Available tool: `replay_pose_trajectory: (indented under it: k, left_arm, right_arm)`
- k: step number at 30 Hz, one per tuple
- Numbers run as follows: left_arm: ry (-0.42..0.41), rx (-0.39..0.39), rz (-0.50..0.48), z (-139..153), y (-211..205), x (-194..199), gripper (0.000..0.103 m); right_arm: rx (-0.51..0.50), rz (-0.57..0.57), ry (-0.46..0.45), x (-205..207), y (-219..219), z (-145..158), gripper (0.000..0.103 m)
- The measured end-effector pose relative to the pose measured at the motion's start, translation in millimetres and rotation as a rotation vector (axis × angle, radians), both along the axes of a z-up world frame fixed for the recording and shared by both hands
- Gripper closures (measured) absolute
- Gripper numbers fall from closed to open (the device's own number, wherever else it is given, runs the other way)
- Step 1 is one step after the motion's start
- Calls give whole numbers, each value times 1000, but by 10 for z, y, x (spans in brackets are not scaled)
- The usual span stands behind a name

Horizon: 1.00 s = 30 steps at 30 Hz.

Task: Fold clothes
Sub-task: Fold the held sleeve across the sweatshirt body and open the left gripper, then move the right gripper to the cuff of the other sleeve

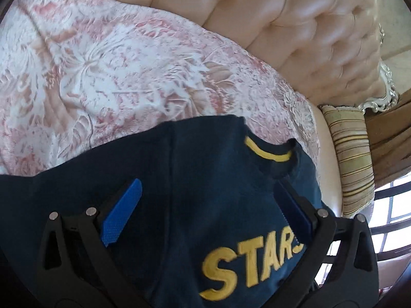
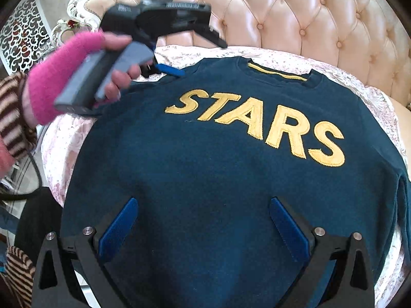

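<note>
- The dark blue sweatshirt [image 2: 218,159] lies face up, its yellow "STARS" lettering [image 2: 257,125] showing, on a pink patterned cover [image 1: 115,77] in front of a tufted sofa back [image 2: 295,18].
- Risk: pinching only the top layer at the shoulder could drag the sweatshirt crooked across the cover, giving a skewed fold.
- Left gripper [image 1: 205,205]: fingers spread wide, hovering at the far left shoulder near the collar [image 1: 267,151], holding nothing.
- Right gripper [image 2: 203,228]: fingers spread wide above the near, lower part of the sweatshirt, empty; whether they touch the fabric is unclear.
</note>
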<state>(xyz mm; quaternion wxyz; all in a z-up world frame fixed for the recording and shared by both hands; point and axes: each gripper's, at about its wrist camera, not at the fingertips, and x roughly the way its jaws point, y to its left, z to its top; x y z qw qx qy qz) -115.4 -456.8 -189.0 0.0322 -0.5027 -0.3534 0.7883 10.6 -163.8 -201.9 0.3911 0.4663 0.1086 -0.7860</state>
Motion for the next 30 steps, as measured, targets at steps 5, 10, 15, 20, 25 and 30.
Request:
replay_pose_trajectory:
  k: [5,10,15,20,25,30]
  left_arm:
    - [60,21,24,247,-83,-44,1]
    - [43,0,-37,209,90,-261,1]
    - [-23,-154,-10,30,39,-300,1]
    - [94,-156,-68,314,277,-138,1]
    - [6,-213,-208,8,649,-278,1]
    - [43,-178,-133,138,559,-192,1]
  right_arm:
    - [17,-2,16,24,-28,-8,0]
    - [14,1,7,2,-26,-10,0]
    - [4,22,2,1,1,-10,0]
    - [-14,13,-26,-37,47,96,0]
    - [-134,-88,54,-328,342,451,0]
    - [4,-186,105,-919,500,448,0]
